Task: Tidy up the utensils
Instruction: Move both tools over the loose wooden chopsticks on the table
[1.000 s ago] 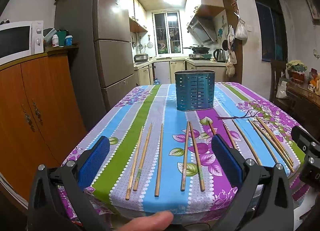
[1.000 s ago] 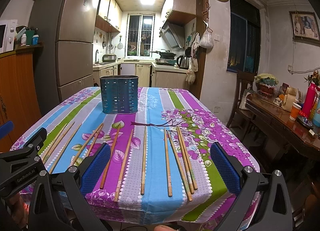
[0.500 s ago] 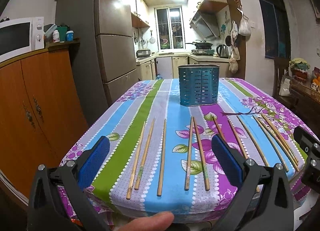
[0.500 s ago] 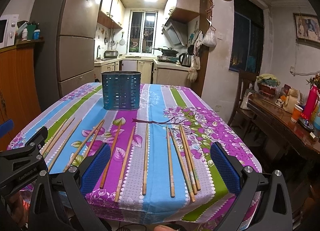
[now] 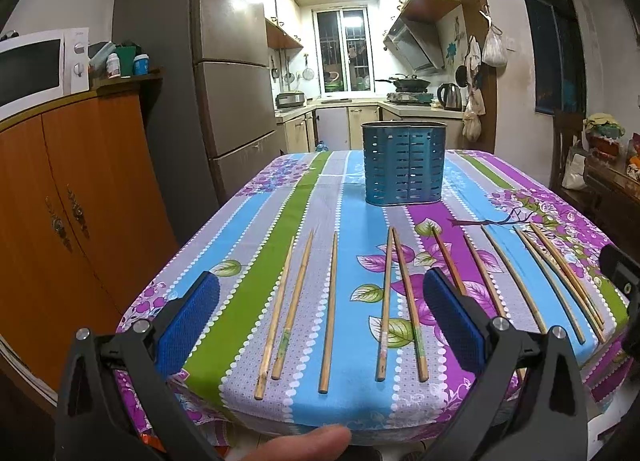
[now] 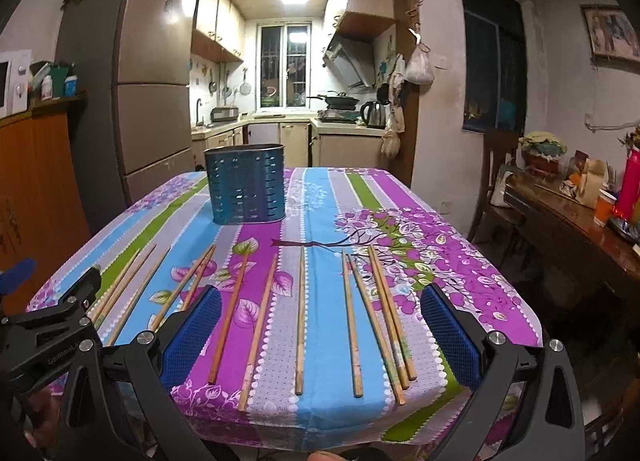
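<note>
Ahead of both grippers, past the near table edge, lie the chopsticks (image 5: 332,309) — all loose on the tablecloth (image 6: 320,201), none lifted. Beyond them stands the holder (image 5: 404,163), well apart from their far tips; nothing sticks up above its rim, though its inside cannot be seen.

Progress, judged from the layout: at the start. Nothing appears sorted yet; every stick has still to be picked up and dropped in the holder.

Left gripper (image 5: 320,325): jaws wide, blue pads (image 5: 188,325) spread, holding nothing. It hangs short of the table edge, with five sticks showing between the pads. Right gripper (image 6: 320,333): likewise wide and empty, about six sticks framed between its pads (image 6: 448,337).

Chopsticks: thin bamboo, tan to reddish, laid roughly parallel and pointing away from the tools, thick ends nearest. About a dozen, counted across both views. Spacing is uneven — some lie alone, some in close pairs, and the three farthest to the right nearly touch and converge at the near ends. A few carry a faded greenish band near the thick end.

Holder: blue, oval, slotted walls, upright.
</note>
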`<state>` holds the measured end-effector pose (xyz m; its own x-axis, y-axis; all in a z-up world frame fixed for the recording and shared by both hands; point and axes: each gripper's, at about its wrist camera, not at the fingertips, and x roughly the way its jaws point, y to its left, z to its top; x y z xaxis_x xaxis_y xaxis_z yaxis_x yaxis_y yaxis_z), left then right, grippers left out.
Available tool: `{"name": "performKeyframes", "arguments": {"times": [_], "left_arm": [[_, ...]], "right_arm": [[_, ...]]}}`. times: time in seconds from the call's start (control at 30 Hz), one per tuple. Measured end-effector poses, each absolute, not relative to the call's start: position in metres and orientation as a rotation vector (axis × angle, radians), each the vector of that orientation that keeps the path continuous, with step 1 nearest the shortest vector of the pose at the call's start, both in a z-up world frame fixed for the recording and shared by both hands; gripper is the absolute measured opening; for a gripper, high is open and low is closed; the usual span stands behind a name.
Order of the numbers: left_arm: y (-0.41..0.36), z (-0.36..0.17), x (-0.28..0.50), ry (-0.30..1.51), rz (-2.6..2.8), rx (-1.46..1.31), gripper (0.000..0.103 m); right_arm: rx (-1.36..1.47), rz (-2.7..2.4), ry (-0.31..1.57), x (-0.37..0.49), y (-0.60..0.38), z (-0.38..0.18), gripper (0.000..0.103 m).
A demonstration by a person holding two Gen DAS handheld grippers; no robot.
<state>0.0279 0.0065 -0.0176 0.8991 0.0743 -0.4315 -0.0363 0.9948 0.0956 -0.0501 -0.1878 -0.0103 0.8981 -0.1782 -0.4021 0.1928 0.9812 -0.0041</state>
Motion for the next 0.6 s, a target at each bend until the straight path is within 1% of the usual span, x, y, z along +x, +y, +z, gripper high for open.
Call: {"name": "performKeyframes", "arguments": {"times": [0.3, 0.47, 0.6], "left_arm": [[0.008, -0.021, 0.028, 0.457, 0.061, 0.07, 0.098], [0.008, -0.019, 0.023, 0.425, 0.061, 0.066, 0.098], [0.011, -0.021, 0.022, 0.446, 0.025, 0.03, 0.098]], "right_arm": [[0.095, -0.183, 0.445, -0.046, -0.202, -0.019, 0.1], [0.176, -0.128, 0.508, -0.044, -0.21, -0.026, 0.1], [0.241, -0.079, 0.565, -0.04, -0.214, -0.034, 0.1]]}}
